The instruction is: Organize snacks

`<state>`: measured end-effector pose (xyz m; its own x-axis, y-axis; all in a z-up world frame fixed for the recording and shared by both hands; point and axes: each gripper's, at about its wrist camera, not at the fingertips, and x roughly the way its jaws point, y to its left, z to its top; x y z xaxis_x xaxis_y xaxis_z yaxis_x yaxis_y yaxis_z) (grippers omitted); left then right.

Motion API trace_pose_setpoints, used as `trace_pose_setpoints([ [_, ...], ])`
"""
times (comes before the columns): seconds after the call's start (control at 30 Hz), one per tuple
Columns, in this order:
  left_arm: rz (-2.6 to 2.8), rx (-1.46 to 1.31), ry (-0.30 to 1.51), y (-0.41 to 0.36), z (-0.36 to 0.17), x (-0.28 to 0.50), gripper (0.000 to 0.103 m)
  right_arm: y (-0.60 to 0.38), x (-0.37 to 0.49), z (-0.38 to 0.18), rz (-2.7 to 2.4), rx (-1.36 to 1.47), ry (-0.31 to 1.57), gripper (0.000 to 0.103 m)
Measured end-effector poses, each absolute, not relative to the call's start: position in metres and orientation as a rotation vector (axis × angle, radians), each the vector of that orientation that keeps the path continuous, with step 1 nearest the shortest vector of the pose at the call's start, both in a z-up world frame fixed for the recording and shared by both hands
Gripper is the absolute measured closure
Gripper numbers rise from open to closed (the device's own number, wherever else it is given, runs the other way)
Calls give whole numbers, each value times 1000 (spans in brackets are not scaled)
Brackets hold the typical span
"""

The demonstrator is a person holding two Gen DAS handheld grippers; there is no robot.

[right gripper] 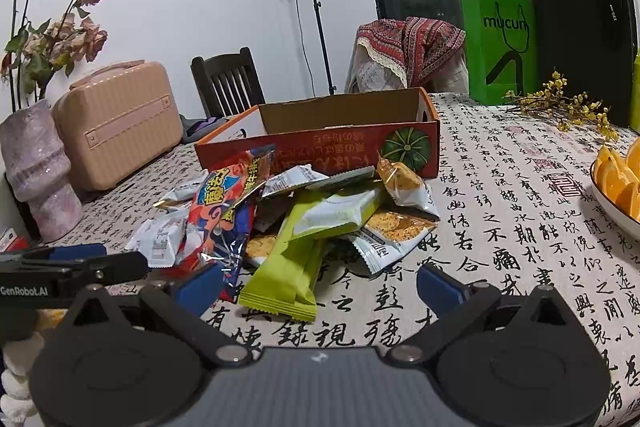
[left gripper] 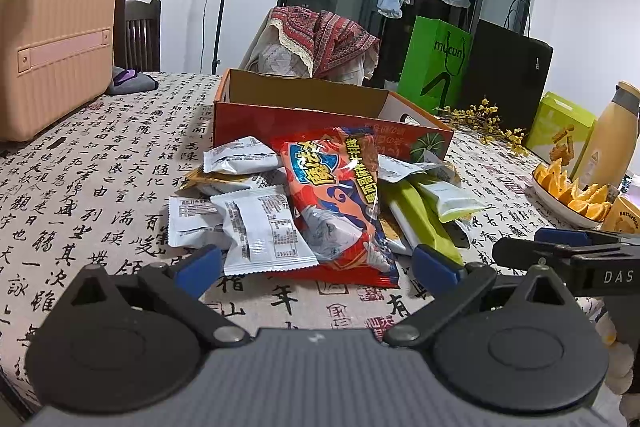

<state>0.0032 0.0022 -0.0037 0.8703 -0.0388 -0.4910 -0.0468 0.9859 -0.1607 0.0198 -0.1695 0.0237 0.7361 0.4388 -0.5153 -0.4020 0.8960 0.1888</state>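
Low over the calligraphy-print desk (left gripper: 100,163), we hold our left gripper (left gripper: 316,267) and right gripper (right gripper: 320,285) level, jaws wide, empty, facing the heaped snack packets (right gripper: 304,211) near the orange cardboard box (right gripper: 320,143).

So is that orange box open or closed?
Open. The orange box has no lid on top, and its brown inner walls show. Its floor is hidden, so whether it holds anything I cannot tell.

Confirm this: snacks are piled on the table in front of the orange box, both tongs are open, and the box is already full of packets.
Wrong on the box: the right wrist view shows bare cardboard inside, no packets visible. The snacks do lie piled on the table in front of it, and the left tongs and right tongs are open.
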Motion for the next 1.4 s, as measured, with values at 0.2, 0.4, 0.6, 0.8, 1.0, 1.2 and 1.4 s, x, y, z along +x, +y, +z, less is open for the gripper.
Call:
trace_pose_setpoints([
  [0.2, 9, -170, 516, 3, -6, 4, 0, -170, 20, 23, 462, 67, 583, 0],
  [0.4, 3, -176, 504, 4, -6, 4, 0, -169, 20, 23, 462, 67, 585, 0],
  [0.6, 10, -171, 492, 3, -6, 2, 0, -168, 21, 21, 462, 65, 588, 0],
  [0.8, 7, -165, 490, 2, -6, 2, 0, -168, 22, 21, 462, 66, 589, 0],
  [1.0, -1, -159, 485, 1, -5, 4, 0, -167, 22, 20, 461, 66, 590, 0],
  [1.2, 0, -146, 462, 0, -1, 6, 0, -165, 25, 23, 462, 62, 579, 0],
  [1.4, 11, -137, 450, 1, 0, 9, 0, -165, 28, 22, 464, 65, 581, 0],
])
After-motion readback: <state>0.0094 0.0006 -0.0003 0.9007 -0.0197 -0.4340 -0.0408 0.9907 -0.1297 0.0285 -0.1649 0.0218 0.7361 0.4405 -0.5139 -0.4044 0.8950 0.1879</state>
